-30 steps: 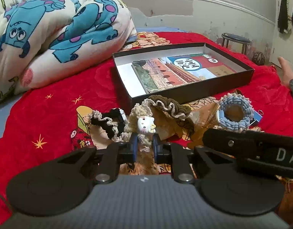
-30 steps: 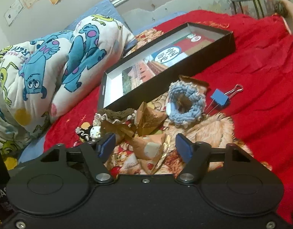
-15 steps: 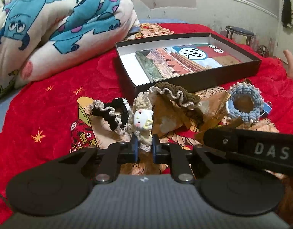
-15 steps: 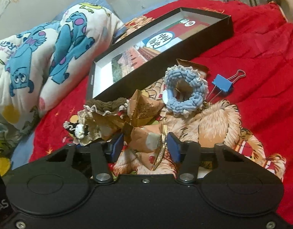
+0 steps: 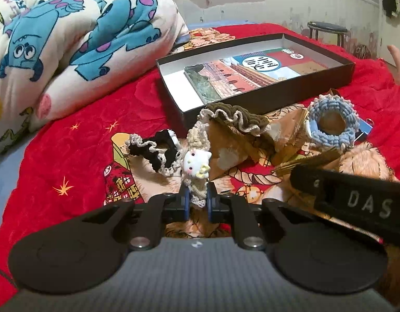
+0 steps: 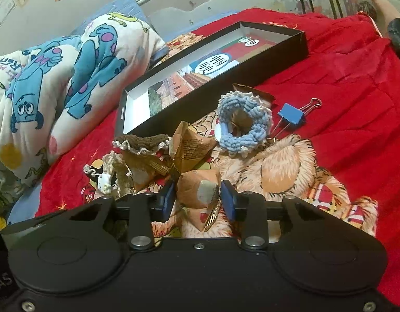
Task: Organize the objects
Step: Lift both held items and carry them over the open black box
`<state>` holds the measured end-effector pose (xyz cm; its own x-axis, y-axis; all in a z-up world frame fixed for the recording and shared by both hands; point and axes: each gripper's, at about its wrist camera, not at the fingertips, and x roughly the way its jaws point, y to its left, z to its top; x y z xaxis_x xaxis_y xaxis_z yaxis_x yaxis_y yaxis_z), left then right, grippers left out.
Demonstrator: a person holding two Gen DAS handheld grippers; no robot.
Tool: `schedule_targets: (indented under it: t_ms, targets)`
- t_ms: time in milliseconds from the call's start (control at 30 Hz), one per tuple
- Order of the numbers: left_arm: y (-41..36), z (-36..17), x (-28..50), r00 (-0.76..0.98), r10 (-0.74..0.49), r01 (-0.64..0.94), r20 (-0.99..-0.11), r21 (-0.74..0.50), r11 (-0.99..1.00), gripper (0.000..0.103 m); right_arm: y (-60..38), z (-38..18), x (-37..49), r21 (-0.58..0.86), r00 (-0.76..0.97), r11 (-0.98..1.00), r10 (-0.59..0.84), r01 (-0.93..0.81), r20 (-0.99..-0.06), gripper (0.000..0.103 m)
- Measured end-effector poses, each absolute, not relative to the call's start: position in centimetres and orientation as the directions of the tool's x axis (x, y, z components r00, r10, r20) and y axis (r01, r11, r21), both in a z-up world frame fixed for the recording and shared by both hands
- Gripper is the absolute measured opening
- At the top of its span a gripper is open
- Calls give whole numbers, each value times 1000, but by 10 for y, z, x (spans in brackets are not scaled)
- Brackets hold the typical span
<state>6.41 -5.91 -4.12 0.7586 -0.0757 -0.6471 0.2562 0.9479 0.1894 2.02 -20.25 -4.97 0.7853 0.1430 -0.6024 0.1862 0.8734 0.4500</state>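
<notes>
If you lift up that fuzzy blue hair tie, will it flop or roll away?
The blue scrunchie looks like soft crocheted yarn, so it would probably sag and squash rather than hold its ring shape. It lies flat across a brown packet, so rolling seems unlikely. It's probably very light.

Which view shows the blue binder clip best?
The right wrist view: the blue binder clip lies in full sight on the red blanket, wire handles included. In the left wrist view only a blue corner shows behind the blue scrunchie.
</notes>
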Motion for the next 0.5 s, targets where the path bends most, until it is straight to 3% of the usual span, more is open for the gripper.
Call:
schedule_targets:
  t_ms: [500]
  targets:
    - [-59, -23, 32, 804, -41, 232, -593, 250, 940, 15, -208, -21, -1, 495, 811, 846, 143, 197, -567, 34]
